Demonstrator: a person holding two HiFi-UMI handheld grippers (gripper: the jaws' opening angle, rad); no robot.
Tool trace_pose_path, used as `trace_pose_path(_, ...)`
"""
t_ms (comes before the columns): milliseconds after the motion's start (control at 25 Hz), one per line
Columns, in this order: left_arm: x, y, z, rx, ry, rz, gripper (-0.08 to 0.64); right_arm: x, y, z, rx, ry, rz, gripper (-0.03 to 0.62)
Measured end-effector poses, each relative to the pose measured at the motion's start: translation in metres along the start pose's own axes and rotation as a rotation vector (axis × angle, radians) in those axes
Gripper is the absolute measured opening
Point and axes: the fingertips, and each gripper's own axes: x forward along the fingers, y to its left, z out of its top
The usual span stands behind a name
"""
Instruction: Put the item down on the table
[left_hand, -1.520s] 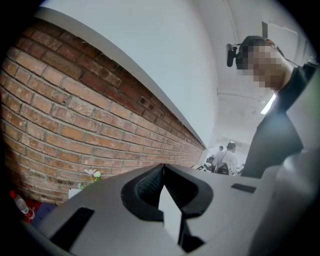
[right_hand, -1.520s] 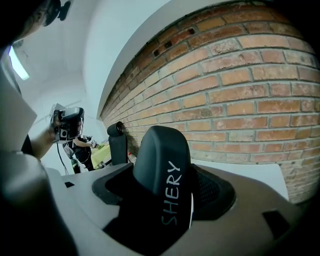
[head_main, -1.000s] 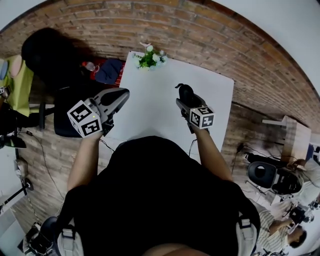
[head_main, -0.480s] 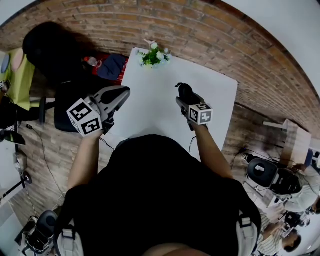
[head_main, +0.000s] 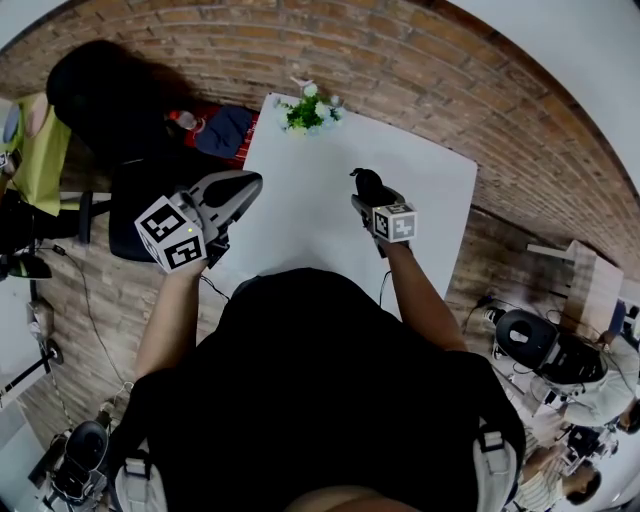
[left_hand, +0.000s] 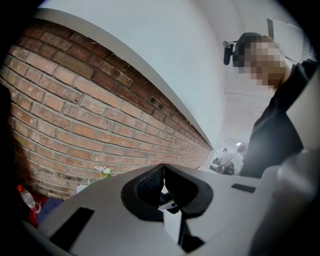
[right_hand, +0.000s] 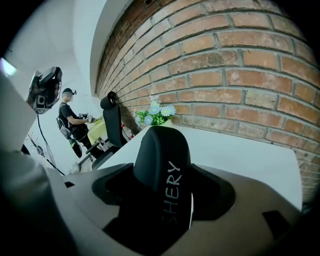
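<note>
Now the right gripper (head_main: 366, 196) tilted down over the white table (head_main: 300, 215), its jaws wide on the black lettered case (right_hand: 161, 150), held above the tabletop. The left gripper (left_hand: 163, 172), closed and empty, pointed nearly level. Since before, only the right had sunk.

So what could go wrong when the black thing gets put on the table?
The black item is rounded and stands tall out of the right gripper's jaws. If they open before it rests on the white table, it could drop and tip or roll. If it rolled away, it might reach the flowers at the far edge, though they look well away.
</note>
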Motion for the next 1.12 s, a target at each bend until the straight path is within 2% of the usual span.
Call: trace_pose_path(1120, 0.002, 0.004, -0.001, -0.002, 0.010, -0.002, 0.012, 0.059, -0.020, -0.063, 0.027, 0.160, -0.025, 0.349)
